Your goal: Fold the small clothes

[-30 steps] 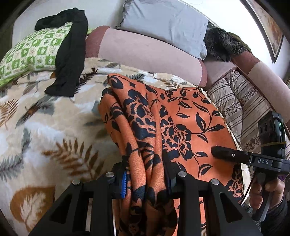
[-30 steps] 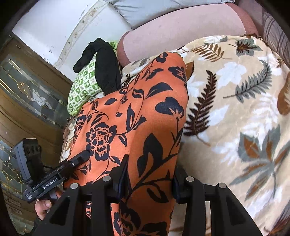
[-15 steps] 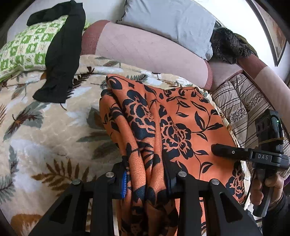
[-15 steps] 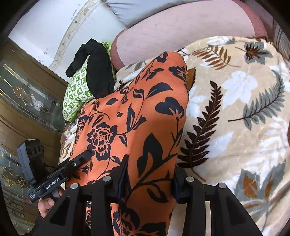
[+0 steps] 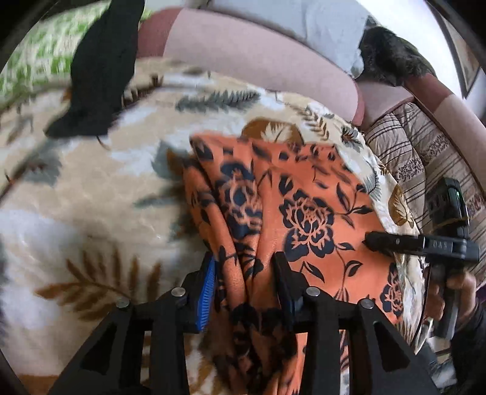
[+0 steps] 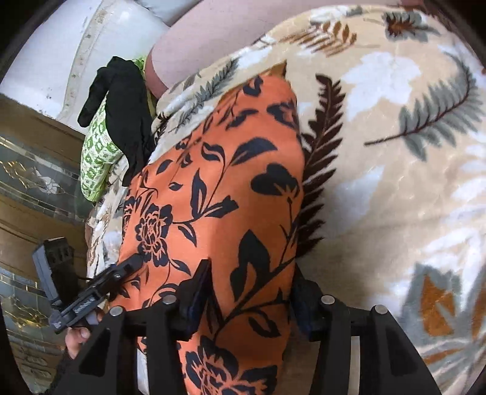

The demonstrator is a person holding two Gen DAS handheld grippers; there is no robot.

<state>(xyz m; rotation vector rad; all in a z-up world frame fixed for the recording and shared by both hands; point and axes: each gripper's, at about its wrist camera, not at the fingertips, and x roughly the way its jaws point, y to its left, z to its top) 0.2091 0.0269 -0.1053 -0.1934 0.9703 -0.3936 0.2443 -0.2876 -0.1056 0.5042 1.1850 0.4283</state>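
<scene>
An orange cloth with black flowers (image 5: 303,212) lies folded lengthwise on the leaf-patterned blanket (image 5: 91,212). Its near end runs bunched between the fingers of my left gripper (image 5: 246,273). The jaws are opening, and the blue pad (image 5: 208,288) shows beside the bunch. In the right wrist view the same cloth (image 6: 218,188) passes smooth between the fingers of my right gripper (image 6: 252,282), whose jaws are opening too. The fabric fills the gap loosely. Each view shows the other gripper's fingertip (image 5: 372,240) (image 6: 133,262) at the cloth's edge, held by a hand (image 5: 455,285).
A black garment (image 5: 100,76) hangs over a green checked pillow (image 5: 36,60) at the far left. A pink sofa backrest (image 5: 258,60), a grey pillow (image 5: 303,18) and a striped cushion (image 5: 425,152) border the blanket. Wooden panelling (image 6: 30,182) stands past the bed's left edge.
Both grippers have come down toward the blanket with the cloth. The cloth's far edge now lies farther from the backrest. The fingers stand a little wider around the fabric.
</scene>
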